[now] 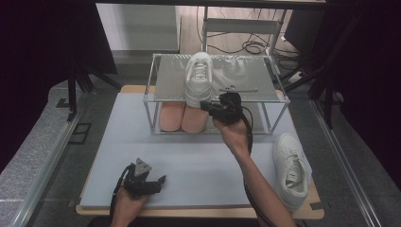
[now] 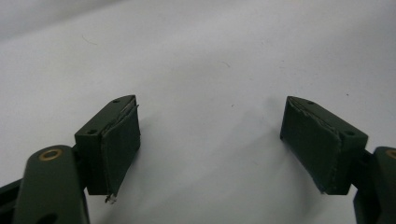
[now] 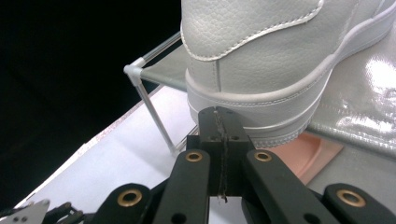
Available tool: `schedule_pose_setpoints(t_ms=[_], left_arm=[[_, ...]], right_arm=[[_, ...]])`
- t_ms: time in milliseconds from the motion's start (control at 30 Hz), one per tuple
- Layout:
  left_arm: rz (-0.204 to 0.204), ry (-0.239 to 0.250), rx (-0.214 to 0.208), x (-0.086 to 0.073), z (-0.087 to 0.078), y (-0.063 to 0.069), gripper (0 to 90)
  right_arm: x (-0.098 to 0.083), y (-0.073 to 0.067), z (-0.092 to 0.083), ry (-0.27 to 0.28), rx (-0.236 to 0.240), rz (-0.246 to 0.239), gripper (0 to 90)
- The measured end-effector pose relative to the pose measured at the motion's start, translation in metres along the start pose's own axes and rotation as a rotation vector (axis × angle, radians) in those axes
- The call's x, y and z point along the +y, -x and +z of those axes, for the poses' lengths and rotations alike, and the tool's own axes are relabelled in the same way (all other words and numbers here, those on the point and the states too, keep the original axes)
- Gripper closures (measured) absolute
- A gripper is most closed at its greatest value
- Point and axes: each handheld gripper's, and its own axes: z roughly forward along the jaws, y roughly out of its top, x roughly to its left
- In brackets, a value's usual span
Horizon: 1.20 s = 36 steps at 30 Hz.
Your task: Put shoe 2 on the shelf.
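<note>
While the right gripper sits with its jaws pressed together and empty at the heel of the white sneaker, that shoe rests on the top shelf of the wire shoe rack, heel toward the person and overhanging the front edge a little. In the right gripper view the closed jaw tips are right up against the sole at the heel; whether they actually touch it I cannot tell. My reading is that the closed tips are nudging the shoe deeper onto the shelf.

Several things could go wrong from here. A push delivered low on the sole and off the shoe's centre line would likely twist the sneaker rather than slide it, sending its toe toward the small metal piece lying on the shelf to the right. Too hard a shove on the glossy shelf surface may carry the shoe past its spot or rock the light rack. If the tips slip under the heel, they could lift it and tip the shoe sideways off the shelf onto the pink pair below.

The left gripper rests near the table's front edge, jaws wide apart with nothing between them. A second white sneaker lies on the grey mat at the right, well apart from the rack.
</note>
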Motion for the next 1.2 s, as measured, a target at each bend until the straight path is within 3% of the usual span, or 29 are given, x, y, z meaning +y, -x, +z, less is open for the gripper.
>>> schedule_pose_setpoints(t_ms=[233,433,700,967,1200], left_arm=[[0.0,0.001,0.0,0.0,0.0,0.0,20.0],[0.0,0.001,0.001,0.0,0.0,0.0,20.0],[0.001,0.0,0.001,0.0,0.0,0.0,20.0],[0.001,0.001,0.001,0.0,0.0,0.0,20.0],[0.001,0.001,0.001,0.0,0.0,0.0,20.0]], right_arm=[[0.005,0.004,0.01,-0.003,-0.028,0.004,89.8],[0.008,0.004,0.017,-0.002,-0.023,0.011,89.7],[0.005,0.004,0.01,-0.003,-0.023,0.006,87.3],[-0.004,-0.003,-0.002,-0.028,-0.026,-0.067,77.5],[-0.017,-0.006,-0.006,-0.073,-0.027,-0.122,61.8]])
